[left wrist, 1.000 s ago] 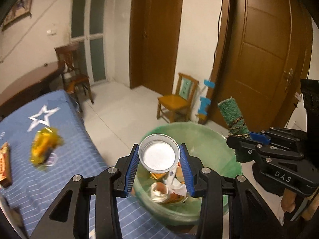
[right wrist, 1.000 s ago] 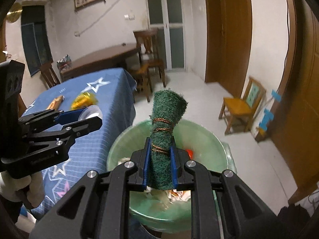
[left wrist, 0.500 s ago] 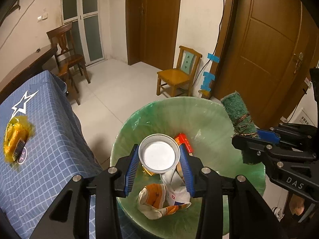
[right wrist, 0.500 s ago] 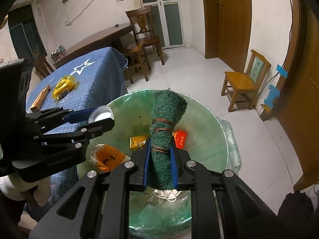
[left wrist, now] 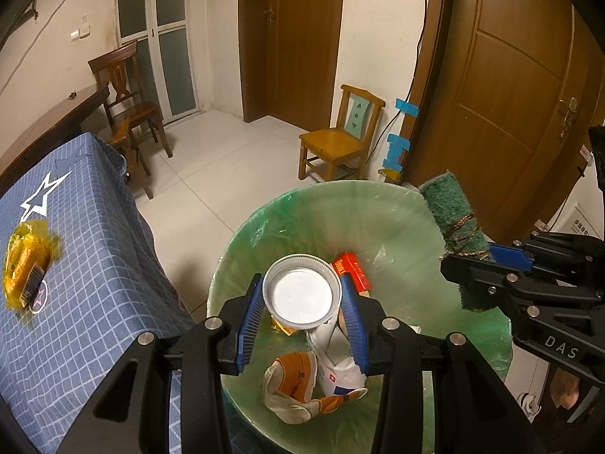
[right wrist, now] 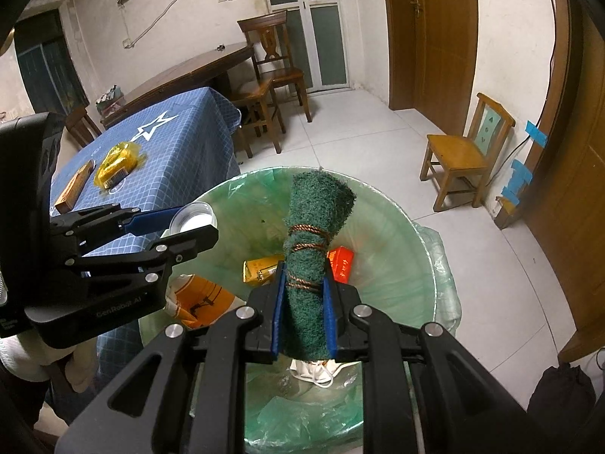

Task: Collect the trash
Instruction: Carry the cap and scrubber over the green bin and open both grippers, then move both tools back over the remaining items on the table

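Observation:
My left gripper point(left wrist: 302, 299) is shut on a round white plastic lid point(left wrist: 301, 297) and holds it over the green-lined trash bin point(left wrist: 401, 208). My right gripper point(right wrist: 304, 295) is shut on a rolled green scouring pad point(right wrist: 312, 242) tied with brown string, also over the bin point(right wrist: 408, 234). The pad point(left wrist: 452, 227) and right gripper point(left wrist: 487, 261) show at the right of the left wrist view. The left gripper point(right wrist: 189, 227) with the lid point(right wrist: 194, 219) shows at the left of the right wrist view. The bin holds a red box point(left wrist: 353, 270), a crumpled orange cup point(left wrist: 298, 378) and wrappers.
A blue checked tablecloth point(left wrist: 87, 276) covers the table left of the bin. On it lie a yellow wrapper point(left wrist: 26, 261) and a brown box point(right wrist: 73, 187). A small wooden chair point(left wrist: 336, 140) stands by the wall beyond the bin. Wooden doors are at the right.
Both grippers have moved from the table edge to over the bin and lowered a little. The bin's contents have come into fuller view. Both still hold their items.

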The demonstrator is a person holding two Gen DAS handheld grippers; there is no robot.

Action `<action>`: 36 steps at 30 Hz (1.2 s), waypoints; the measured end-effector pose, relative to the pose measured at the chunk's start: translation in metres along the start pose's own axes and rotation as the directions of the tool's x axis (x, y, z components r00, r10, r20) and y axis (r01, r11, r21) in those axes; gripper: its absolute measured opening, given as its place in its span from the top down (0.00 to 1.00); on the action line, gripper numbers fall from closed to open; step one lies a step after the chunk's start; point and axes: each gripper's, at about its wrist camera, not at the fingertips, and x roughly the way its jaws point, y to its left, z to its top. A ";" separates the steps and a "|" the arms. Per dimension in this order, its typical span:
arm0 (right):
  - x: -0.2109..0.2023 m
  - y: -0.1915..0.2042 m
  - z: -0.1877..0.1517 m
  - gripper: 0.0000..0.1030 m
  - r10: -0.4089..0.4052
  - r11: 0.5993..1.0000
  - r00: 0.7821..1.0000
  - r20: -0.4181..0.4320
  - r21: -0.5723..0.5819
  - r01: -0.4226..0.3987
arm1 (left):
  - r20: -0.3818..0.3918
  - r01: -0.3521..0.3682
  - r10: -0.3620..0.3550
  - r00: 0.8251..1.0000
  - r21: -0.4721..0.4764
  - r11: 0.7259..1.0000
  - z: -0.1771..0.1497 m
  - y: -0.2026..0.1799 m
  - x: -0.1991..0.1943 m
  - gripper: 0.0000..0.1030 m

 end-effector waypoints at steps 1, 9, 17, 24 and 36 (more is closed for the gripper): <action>0.000 0.000 0.000 0.85 0.000 1.000 1.000 0.000 0.001 0.000 | 0.001 0.000 0.000 1.000 0.000 1.000 -0.001 -0.002 -0.003 0.59; 0.000 0.000 0.001 0.82 0.003 1.000 1.000 0.001 0.001 -0.003 | 0.003 -0.009 0.009 1.000 -0.010 1.000 -0.002 0.004 -0.004 0.59; -0.001 -0.005 0.004 0.67 0.006 1.000 1.000 0.016 0.017 -0.006 | 0.003 -0.030 0.030 1.000 -0.011 1.000 -0.001 0.004 -0.008 0.34; -0.004 -0.009 -0.001 0.67 0.006 1.000 1.000 0.026 0.023 -0.006 | -0.002 -0.033 0.033 0.999 -0.012 0.999 -0.005 0.004 -0.011 0.33; -0.033 0.002 -0.017 0.46 0.027 0.999 0.992 0.127 0.025 -0.030 | 0.012 -0.040 0.040 0.999 -0.006 0.999 -0.017 0.004 -0.036 0.33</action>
